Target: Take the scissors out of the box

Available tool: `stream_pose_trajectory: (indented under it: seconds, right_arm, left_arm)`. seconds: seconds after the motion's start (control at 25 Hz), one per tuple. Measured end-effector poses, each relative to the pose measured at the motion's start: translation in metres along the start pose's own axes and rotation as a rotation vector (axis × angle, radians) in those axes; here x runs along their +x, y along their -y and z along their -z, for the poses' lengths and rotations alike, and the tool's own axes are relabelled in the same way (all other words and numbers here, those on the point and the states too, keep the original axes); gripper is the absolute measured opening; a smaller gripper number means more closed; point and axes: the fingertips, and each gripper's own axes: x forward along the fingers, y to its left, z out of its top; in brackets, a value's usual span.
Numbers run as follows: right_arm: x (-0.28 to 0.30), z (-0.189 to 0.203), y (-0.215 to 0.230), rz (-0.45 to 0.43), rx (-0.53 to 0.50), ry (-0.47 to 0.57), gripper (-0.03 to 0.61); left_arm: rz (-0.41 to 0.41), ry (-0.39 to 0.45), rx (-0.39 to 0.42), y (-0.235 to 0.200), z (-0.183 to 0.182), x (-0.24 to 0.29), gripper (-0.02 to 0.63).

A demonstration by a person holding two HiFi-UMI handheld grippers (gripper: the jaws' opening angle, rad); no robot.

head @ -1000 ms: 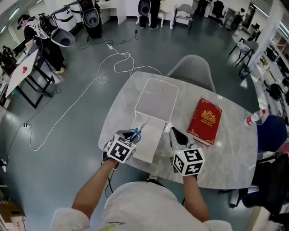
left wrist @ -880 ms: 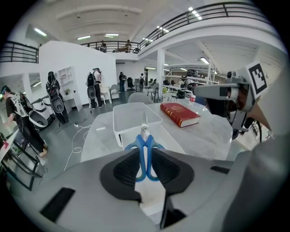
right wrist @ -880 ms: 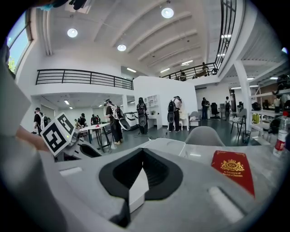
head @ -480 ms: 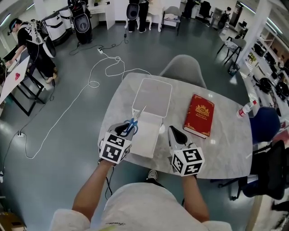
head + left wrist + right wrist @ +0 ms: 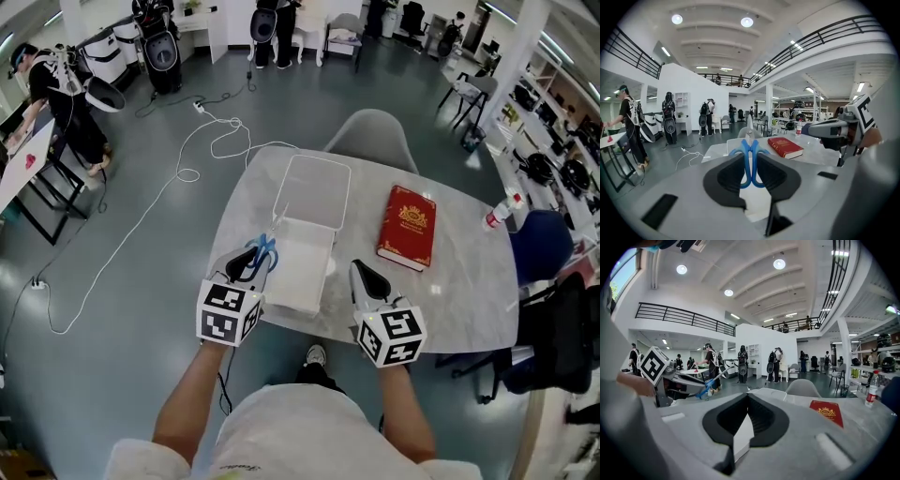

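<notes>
Raised out of the box, the scissors are clamped by the left tool; the right tool is closed, empty.

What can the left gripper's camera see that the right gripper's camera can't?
Only the left gripper view: blue-handled metal scissors pinched in its own jaws, plus the right gripper alongside. Only the right gripper view: the left gripper from the side, blades poking out; its own jaws shut, empty. Both: the red hardcover book and white plastic box.
</notes>
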Motion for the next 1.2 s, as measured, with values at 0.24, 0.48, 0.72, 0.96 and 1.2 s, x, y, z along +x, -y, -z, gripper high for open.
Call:
stream_pose_trajectory:
  seconds: [0.24,0.48,0.72,0.96,1.2]
  right_arm:
    - [-0.018,0.002,-0.006,0.022,-0.017,0.015,0.005]
    - [-0.028,0.004,-0.015,0.024,-0.019,0.021,0.005]
    - [-0.036,0.006,-0.022,0.025,-0.02,0.018,0.005]
    - [-0.041,0.009,-0.026,0.026,-0.022,0.019,0.005]
    - [-0.045,0.006,-0.034,0.029,-0.021,0.02,0.006]
  left_arm:
    - [-0.019,0.068,-0.027,0.004,0.003,-0.021,0.08]
    - [-0.027,0.089,-0.04,0.006,0.009,-0.037,0.08]
    - [-0.028,0.09,-0.041,0.009,0.012,-0.046,0.08]
    - [-0.018,0.082,-0.037,0.014,0.018,-0.049,0.08]
    - [-0.01,0.077,-0.03,0.015,0.019,-0.056,0.08]
